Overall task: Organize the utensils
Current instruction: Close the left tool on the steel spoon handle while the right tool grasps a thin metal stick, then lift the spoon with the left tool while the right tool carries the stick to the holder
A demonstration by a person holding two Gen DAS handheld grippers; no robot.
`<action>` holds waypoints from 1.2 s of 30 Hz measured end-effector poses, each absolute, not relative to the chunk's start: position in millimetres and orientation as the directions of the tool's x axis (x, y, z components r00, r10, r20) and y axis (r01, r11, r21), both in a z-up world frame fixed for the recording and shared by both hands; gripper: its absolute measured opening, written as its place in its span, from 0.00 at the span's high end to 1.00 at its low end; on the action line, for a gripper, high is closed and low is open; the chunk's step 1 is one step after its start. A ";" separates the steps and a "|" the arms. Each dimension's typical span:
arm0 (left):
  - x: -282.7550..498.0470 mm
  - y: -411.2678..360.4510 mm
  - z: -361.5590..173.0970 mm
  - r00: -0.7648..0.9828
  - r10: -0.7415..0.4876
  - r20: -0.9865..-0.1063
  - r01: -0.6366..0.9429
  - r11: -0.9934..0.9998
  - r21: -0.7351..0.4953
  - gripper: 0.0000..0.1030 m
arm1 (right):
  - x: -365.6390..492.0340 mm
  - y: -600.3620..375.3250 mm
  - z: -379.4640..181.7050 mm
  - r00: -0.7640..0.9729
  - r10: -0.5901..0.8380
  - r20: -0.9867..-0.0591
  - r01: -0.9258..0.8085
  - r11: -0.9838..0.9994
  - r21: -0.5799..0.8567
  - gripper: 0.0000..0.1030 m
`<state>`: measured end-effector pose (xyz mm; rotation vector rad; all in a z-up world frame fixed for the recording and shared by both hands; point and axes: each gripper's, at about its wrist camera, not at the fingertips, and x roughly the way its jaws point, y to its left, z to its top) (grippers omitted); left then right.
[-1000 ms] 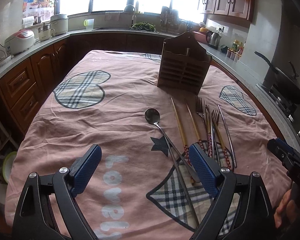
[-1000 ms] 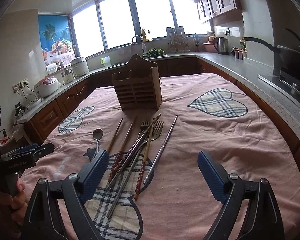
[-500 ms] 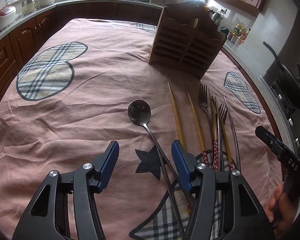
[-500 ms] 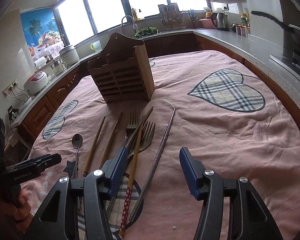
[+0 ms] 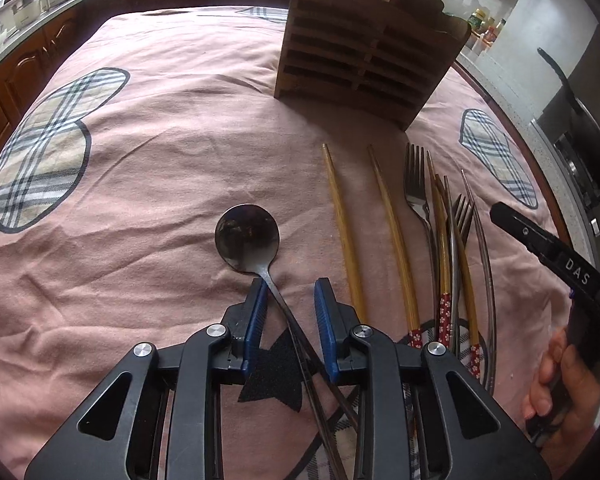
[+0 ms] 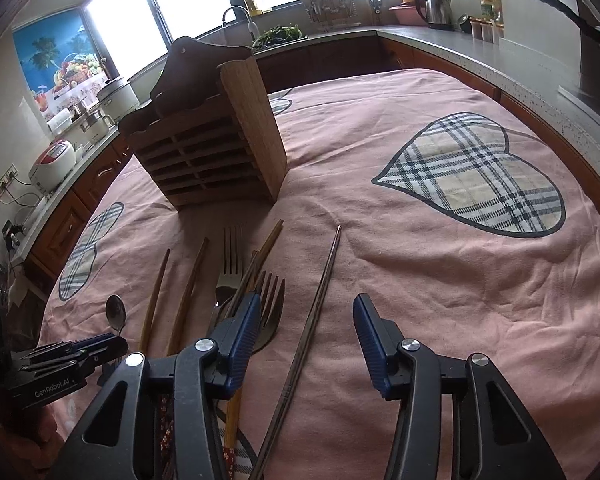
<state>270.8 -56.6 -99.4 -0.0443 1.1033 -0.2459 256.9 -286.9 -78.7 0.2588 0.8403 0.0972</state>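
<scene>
A steel spoon (image 5: 247, 236) lies on the pink cloth, bowl pointing away. My left gripper (image 5: 291, 286) is low over its neck with the handle between the closing jaws. The handle runs along the left pad, and a gap remains at the right pad. Right of the spoon lie wooden chopsticks (image 5: 344, 232), two forks (image 5: 416, 184) and patterned chopsticks. My right gripper (image 6: 307, 302) straddles a single metal chopstick (image 6: 324, 284); its jaws are closing with wide gaps on both sides. The slatted wooden utensil holder (image 6: 216, 152) stands upright behind the row.
A pink tablecloth (image 6: 440, 280) with plaid hearts covers the table. Kitchen counters with a rice cooker (image 6: 54, 160), a sink and a kettle (image 6: 432, 10) ring it. A pan handle (image 6: 560, 12) juts in at the right. A person's hand (image 5: 560, 392) grips the right tool.
Both grippers moved forward and down toward the utensils while their jaws narrowed. The left came over the spoon's neck. The right came over the metal chopstick.
</scene>
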 end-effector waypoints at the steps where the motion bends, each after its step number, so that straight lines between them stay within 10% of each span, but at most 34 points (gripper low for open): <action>1: 272.0 -59.2 -99.4 0.429 -0.210 -0.879 0.184 0.973 -0.143 0.78 | 262.7 -287.5 -80.6 0.659 0.184 -0.729 0.020 0.965 0.261 0.55; 14: 283.4 -58.7 -100.6 0.445 -0.236 -0.864 0.220 0.964 -0.150 0.95 | 304.6 -290.2 -98.2 0.609 0.139 -0.781 0.029 0.980 0.197 0.92; 36: 243.0 -21.1 -23.7 0.580 -0.369 -0.726 0.238 0.929 -0.282 0.97 | 252.8 -290.7 -21.1 0.741 0.242 -0.626 -0.046 0.949 0.312 0.96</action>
